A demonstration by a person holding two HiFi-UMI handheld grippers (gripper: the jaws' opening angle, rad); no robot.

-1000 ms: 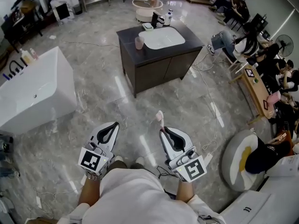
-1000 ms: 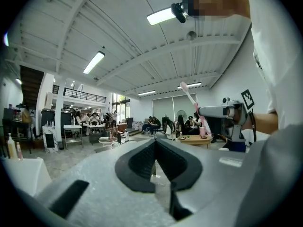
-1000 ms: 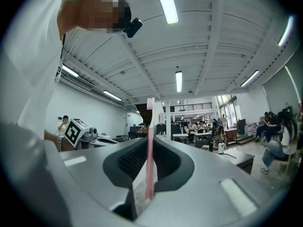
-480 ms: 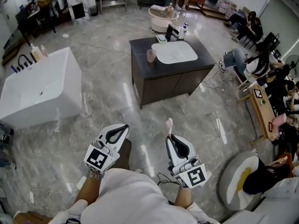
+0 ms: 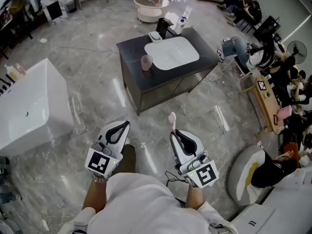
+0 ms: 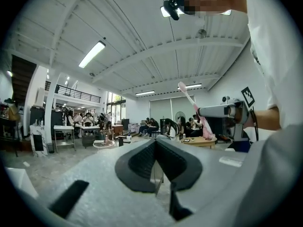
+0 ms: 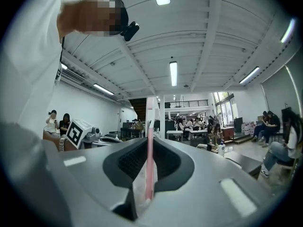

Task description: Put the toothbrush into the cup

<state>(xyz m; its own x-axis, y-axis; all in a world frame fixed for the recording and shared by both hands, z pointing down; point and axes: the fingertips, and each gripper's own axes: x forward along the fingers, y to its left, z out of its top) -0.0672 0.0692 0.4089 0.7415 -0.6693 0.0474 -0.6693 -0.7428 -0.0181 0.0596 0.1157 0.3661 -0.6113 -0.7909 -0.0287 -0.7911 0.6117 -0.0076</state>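
My right gripper [image 5: 174, 132] is shut on a pink toothbrush [image 5: 171, 120], whose head sticks up and forward past the jaws. In the right gripper view the toothbrush [image 7: 149, 145] stands upright between the closed jaws. My left gripper [image 5: 126, 125] is shut with nothing in it, level with the right one. A pink cup [image 5: 146, 62] stands on the dark vanity counter [image 5: 131, 45], left of the white sink [image 5: 170, 52], well ahead of both grippers. The left gripper view shows the toothbrush [image 6: 191, 107] held by the right gripper [image 6: 201, 111].
A white bathtub [image 5: 27, 108] stands at the left. A black faucet [image 5: 163, 28] and a bottle [image 5: 183, 19] stand behind the sink. Seated people [image 5: 265, 52] and tables fill the right side. A round white seat [image 5: 246, 172] lies at lower right. Cables [image 5: 217, 113] trail on the marble floor.
The view has shifted as the person moves: the vanity now sits further left and a bit nearer. Both grippers keep their pose, the toothbrush still in the right one.
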